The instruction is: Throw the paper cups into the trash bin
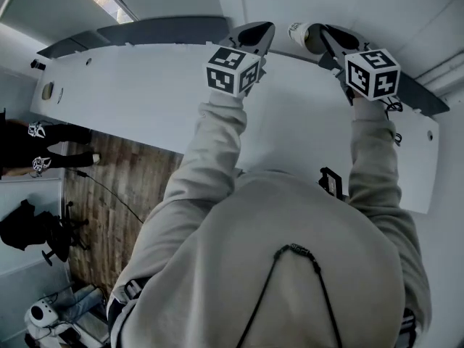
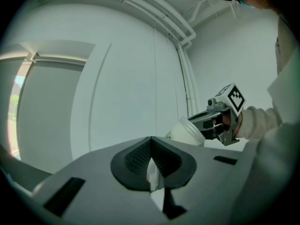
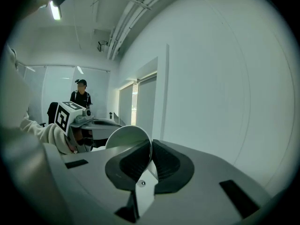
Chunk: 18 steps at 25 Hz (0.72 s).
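Observation:
Both grippers are held up in front of a white wall. My right gripper (image 3: 151,156) is shut on the wall of a white paper cup (image 3: 126,139), pinched at its rim, with the cup's open mouth facing the camera. The same cup (image 1: 303,35) sticks out to the left of the right gripper (image 1: 326,35) in the head view. In the left gripper view the cup (image 2: 187,131) shows at the right. My left gripper (image 2: 151,165) has its pads together, and I see no cup in it. It is beside the right one (image 1: 257,31). No trash bin is in view.
A long white table (image 1: 145,100) lies below the grippers, with a small black object (image 1: 332,182) on it. Wooden floor (image 1: 109,194) shows to its left, with a standing person (image 1: 43,147) and an office chair (image 1: 36,230). Pipes (image 2: 183,69) run down the wall corner.

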Tool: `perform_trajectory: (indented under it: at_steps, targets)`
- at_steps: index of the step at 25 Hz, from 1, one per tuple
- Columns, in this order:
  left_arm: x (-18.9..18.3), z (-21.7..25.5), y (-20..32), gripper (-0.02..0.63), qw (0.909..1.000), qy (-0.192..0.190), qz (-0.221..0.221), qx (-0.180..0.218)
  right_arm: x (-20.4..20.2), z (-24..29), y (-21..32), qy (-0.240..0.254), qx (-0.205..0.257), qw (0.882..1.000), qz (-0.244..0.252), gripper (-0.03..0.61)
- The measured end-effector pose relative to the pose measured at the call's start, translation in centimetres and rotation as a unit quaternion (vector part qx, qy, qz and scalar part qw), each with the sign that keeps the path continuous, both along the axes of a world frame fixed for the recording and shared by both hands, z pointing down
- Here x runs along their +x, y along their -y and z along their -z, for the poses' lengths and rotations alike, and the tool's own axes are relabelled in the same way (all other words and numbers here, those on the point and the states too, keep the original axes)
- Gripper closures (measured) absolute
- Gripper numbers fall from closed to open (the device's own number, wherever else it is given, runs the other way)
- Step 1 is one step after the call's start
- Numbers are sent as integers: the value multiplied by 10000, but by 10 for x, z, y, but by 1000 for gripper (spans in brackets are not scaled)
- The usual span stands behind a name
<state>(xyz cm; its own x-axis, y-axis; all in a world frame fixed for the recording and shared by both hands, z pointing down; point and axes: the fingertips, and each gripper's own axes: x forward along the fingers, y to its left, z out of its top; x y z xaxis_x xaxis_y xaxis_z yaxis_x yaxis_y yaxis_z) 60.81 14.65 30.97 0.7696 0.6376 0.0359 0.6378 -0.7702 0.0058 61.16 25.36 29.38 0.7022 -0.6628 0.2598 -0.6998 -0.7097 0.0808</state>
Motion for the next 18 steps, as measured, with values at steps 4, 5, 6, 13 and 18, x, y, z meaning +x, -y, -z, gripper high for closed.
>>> perform_trajectory:
  at_steps: [4, 5, 6, 13, 18]
  targets:
    - [8, -17, -3, 611, 9995, 160, 266, 69, 9, -20, -11, 143, 170, 9996, 200, 540]
    - [10, -19, -4, 611, 9993, 187, 321, 58, 10, -23, -16, 175, 203, 9994, 218, 540]
    - [11, -17, -2, 611, 9990, 188, 391, 53, 11, -22, -17, 194, 242, 9992, 252, 540]
    - [-7, -8, 88, 611, 9897, 199, 1417, 48, 5, -34, 79, 404, 395, 9909, 1222, 540]
    - [-49, -4, 161, 611, 9707, 234, 2372, 305, -21, -39, 161, 583, 249, 9742, 2167, 540]
